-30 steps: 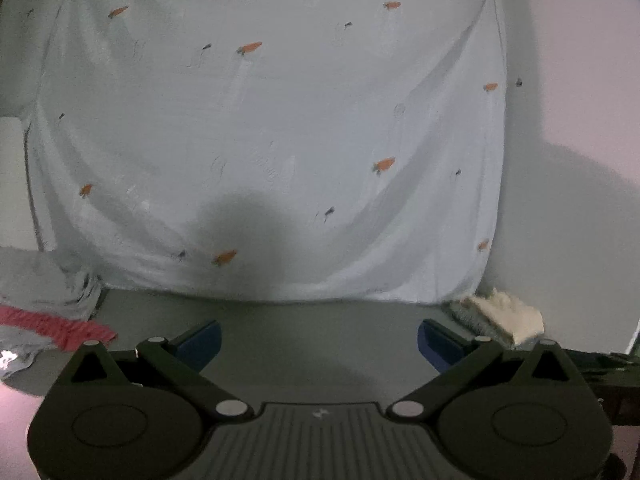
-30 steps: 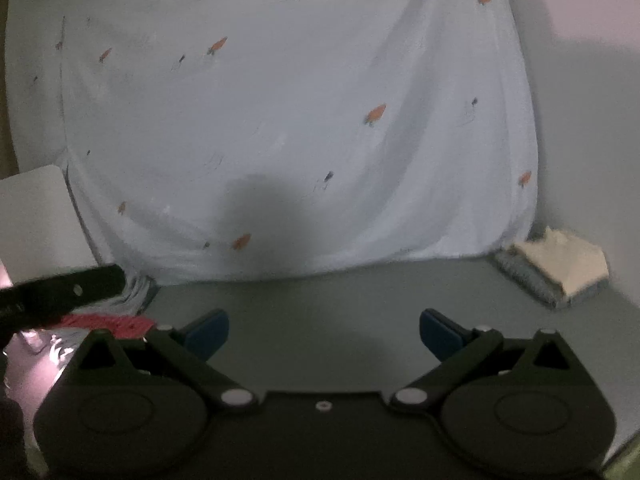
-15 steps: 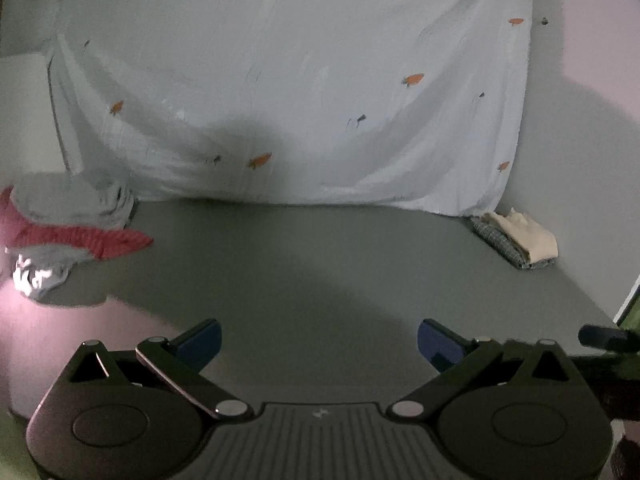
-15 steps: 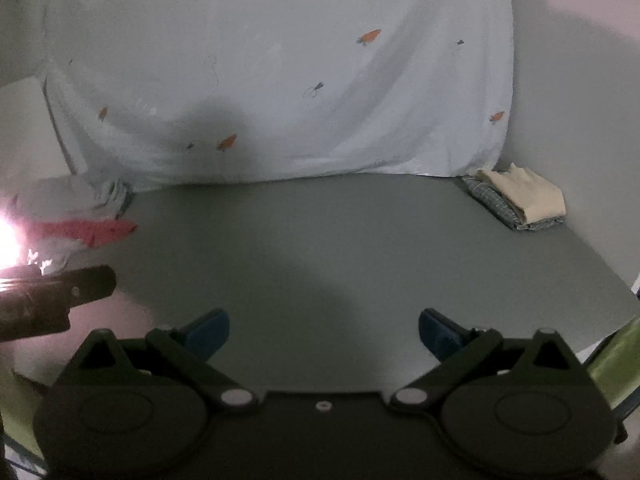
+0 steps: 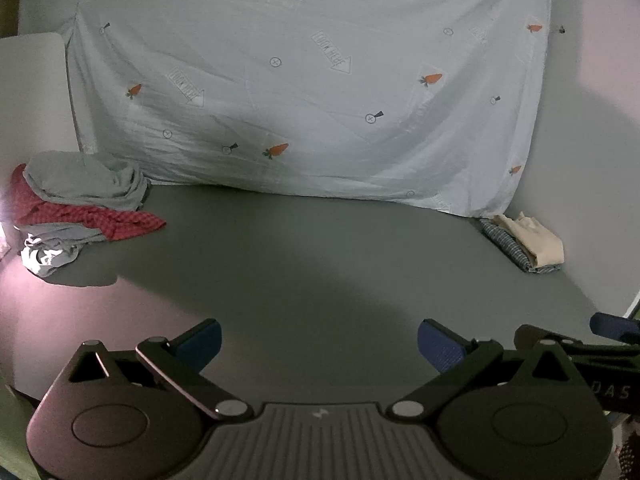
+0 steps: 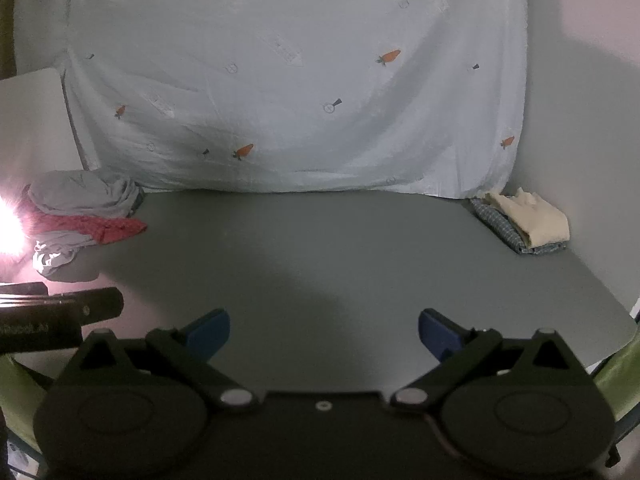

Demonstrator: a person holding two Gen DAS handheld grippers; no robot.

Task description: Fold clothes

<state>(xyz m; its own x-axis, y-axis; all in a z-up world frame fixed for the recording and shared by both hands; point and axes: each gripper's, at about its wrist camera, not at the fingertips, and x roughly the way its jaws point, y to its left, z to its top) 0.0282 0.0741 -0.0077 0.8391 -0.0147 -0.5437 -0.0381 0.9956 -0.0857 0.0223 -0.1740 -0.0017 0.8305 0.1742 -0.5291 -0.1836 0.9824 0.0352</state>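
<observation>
A: Tool status?

B: Left tool point(image 5: 319, 342) has jaws spread wide, nothing between the blue pads. Right tool point(image 6: 324, 334) same: wide apart, empty. Both hang over the near edge of the grey surface point(image 5: 320, 264). Each sees the other at frame edge: right one's tip at far right of the left view, left one's body at far left of the right view.

A: Where are the clothes?

B: Two groups, both at the far end against the backdrop. Unfolded pile point(image 5: 80, 208) in the far-left corner: grey garment point(image 5: 84, 180) bunched on top, red patterned one point(image 5: 96, 220) under it with its long axis running left-right and a corner pointing right, pale grey piece point(image 5: 50, 250) nearest us. No clear axis on the grey ones, too crumpled. Folded stack point(image 5: 524, 242) in the far-right corner: cream garment point(image 6: 528, 218) on a blue checked one point(image 6: 506, 230), long axis running near-right to far-left.

A: Anything in the way?

B: The middle of the surface is bare between the tools and both groups. Bright glare at the left edge washes out part of the pile. Behind everything hangs a pale sheet with carrot print point(image 5: 304, 80); a light panel point(image 5: 32, 92) stands left of it.

A: Change vs. earlier frames?

B: Both cameras have pulled back and tilted down. A second ago the sheet filled both views; now most of the surface shows. Jaws unchanged.
</observation>
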